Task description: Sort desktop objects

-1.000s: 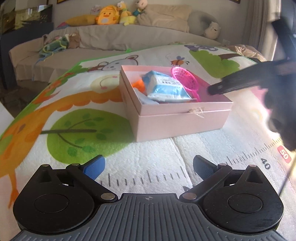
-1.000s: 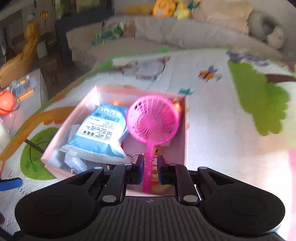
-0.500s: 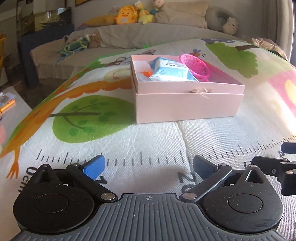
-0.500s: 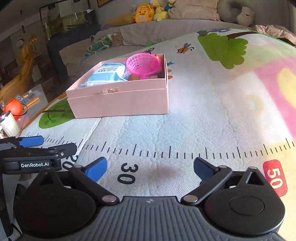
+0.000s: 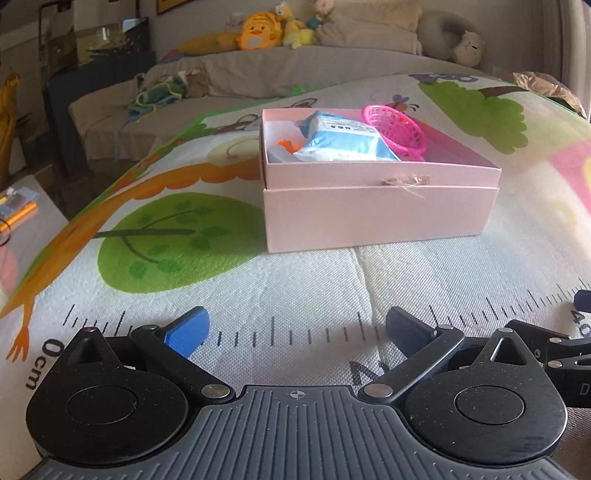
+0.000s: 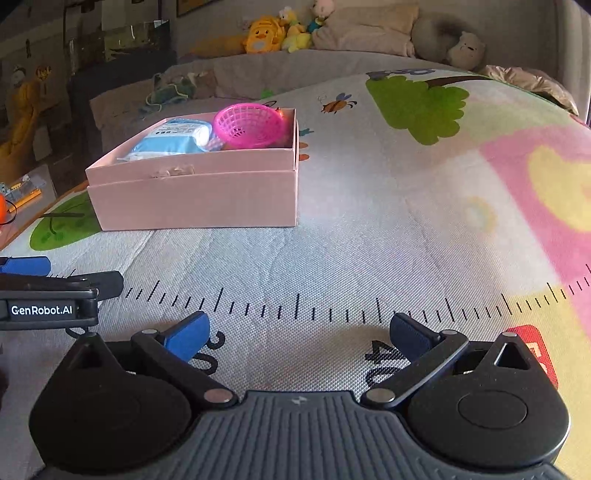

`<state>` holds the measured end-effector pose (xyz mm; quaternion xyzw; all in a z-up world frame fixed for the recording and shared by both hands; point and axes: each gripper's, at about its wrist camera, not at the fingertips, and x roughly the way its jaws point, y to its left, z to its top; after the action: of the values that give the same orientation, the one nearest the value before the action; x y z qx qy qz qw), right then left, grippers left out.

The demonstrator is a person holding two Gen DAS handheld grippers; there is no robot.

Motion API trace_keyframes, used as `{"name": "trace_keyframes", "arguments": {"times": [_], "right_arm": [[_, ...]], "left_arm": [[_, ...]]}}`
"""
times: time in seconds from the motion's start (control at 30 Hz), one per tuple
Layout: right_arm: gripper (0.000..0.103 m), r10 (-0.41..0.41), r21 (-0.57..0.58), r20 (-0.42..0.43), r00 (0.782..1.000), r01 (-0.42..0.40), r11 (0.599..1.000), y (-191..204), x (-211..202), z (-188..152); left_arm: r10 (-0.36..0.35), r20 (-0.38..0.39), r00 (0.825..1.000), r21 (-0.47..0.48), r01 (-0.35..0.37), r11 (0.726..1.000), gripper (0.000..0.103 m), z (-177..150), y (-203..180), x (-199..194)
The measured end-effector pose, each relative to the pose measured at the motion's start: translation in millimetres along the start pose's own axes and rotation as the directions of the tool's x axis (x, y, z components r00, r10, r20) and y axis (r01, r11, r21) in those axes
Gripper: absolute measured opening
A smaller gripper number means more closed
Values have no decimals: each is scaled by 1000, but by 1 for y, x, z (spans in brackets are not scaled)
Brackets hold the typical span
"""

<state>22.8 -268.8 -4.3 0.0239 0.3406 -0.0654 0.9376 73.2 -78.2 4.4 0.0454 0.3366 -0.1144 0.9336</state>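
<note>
A pink box (image 5: 376, 210) stands on the play mat, also in the right wrist view (image 6: 195, 199). Inside lie a blue-white packet (image 5: 343, 142), a pink toy net basket (image 5: 397, 127) and an orange item (image 5: 290, 146). The basket (image 6: 249, 125) and packet (image 6: 171, 138) also show in the right wrist view. My left gripper (image 5: 295, 330) is open and empty, low over the mat's ruler print, well short of the box. My right gripper (image 6: 299, 338) is open and empty, beside the left one, to the right of the box front.
The colourful play mat (image 5: 166, 236) covers the surface. A grey sofa with plush toys (image 5: 258, 31) stands behind. Small items lie off the mat's left edge (image 5: 14, 210). The left gripper's body (image 6: 48, 295) shows at the right wrist view's left edge.
My right gripper let go of the pink net basket in the box, opened, and pulled back low beside the left gripper. My left gripper also drew back from the box.
</note>
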Motion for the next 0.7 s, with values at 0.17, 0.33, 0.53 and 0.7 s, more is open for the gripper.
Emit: {"name": "trace_keyframes", "arguments": {"times": [0.17,0.33,0.53,0.7], "right_arm": [[103,-3,-2,-1,1000,3,1000,1,0,1],[103,0,1,0,1000,0,1000,1,0,0],[103,0,1,0,1000,0,1000,1,0,0],[103,-1,1,0,1000,1,1000,1,0,0]], "left_arm": [[-2,0,1000,-1,2,1000,103,0,0,0],[-2,0,1000,-2,2,1000,103,0,0,0],[-2,0,1000,-2,2,1000,103,0,0,-1],[-2,0,1000,-2,2,1000,103,0,0,0]]}}
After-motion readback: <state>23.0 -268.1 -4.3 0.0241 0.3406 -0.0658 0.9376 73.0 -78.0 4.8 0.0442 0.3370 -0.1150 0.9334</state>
